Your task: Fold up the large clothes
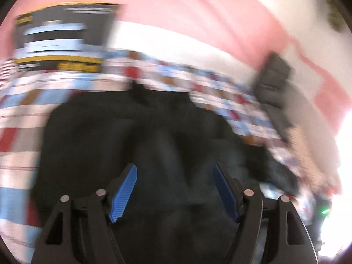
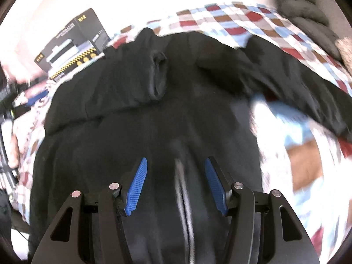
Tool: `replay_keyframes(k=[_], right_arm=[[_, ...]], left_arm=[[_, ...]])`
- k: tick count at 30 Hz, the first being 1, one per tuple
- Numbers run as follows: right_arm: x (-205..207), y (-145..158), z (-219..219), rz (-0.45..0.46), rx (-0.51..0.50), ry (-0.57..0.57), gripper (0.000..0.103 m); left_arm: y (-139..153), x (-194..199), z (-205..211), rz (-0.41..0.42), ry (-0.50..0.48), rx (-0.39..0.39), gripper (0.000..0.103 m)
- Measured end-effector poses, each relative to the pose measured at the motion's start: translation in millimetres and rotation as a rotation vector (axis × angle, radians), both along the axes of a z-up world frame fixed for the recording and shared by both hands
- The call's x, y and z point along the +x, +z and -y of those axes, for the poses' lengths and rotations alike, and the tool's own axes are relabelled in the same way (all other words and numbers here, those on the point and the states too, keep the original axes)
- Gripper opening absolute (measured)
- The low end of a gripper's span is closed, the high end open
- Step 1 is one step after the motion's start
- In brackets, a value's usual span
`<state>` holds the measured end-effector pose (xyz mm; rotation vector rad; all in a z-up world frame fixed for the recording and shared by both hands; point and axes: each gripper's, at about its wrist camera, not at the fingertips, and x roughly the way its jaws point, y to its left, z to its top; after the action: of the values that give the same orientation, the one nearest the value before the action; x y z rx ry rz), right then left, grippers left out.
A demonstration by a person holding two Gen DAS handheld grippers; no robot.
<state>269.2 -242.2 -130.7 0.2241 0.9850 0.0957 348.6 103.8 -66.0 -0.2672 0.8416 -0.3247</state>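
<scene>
Both tools stood released over the black garment (image 2: 154, 121): left tool (image 1: 175, 192) wide, nothing between its pads; right tool (image 2: 176, 186) astride a pale zip line, not pinching. Garment lay spread on the checked bed (image 2: 231, 22). Advice: grip edges evenly, fold sleeves inward first.

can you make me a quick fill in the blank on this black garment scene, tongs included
1. The garment spread on the checkered cover is ____ in colour.
2. The pads of the right tongs are ____ in colour.
3. The left tongs stand ____, gripping nothing.
4. The box beyond the garment is black with ____ markings.

Missing words: black; blue; open; yellow
</scene>
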Motion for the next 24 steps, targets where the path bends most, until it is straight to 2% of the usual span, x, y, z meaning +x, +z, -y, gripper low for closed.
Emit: replay_keyframes(k=[1,2,5,6,8,10,12,15,18,22,24], right_arm=[[9.2,1.7,-3.9,0.008,0.011,0.007,0.056],[22.2,3.5,-7.8,0.019,0.015,0.014,0.056],[65.8,5.2,-25.6,0.045,0.009,0.050,0.056],[76.7,3.6,-31.9,0.044,0.012,0.063,0.056],[95.1,-1.2,-43.8,0.043,-0.004,0.094,0.038],[118.7,-17.6,-55.6,0.010,-0.094,0.106,0.038],[131.8,-35.6,-49.8,-0.027,-0.085,0.093,0.037],[135.5,-42.6,-40.3,-0.019,-0.062,0.069,0.037],[132.8,-38.1,-44.5,-0.021,-0.111,0.071,0.037],[114.0,-18.5,-43.5,-0.015,-0.118,0.042,0.037],[93.0,-10.4,-41.5,0.001,-0.137,0.041,0.037]], left_arm=[[-5.6,5.5,-20.8,-0.024,0.058,0.036,0.071],[-11.0,8.9,-37.8,-0.033,0.102,0.058,0.066],[-35.7,21.1,-78.7,-0.089,0.209,0.110,0.042],[-46.4,23.5,-88.4,-0.112,0.229,0.105,0.035],[-65.7,28.7,-99.3,-0.148,0.250,0.086,0.028],[-81.8,32.4,-97.0,-0.159,0.251,0.088,0.028],[-90.6,39.4,-89.1,-0.147,0.248,0.100,0.028],[-94.6,46.0,-75.4,-0.118,0.230,0.145,0.028],[-96.0,49.1,-72.3,-0.112,0.221,0.172,0.028],[-81.0,29.1,-80.8,-0.117,0.224,0.094,0.028],[-74.9,12.8,-81.1,-0.114,0.219,0.093,0.029]])
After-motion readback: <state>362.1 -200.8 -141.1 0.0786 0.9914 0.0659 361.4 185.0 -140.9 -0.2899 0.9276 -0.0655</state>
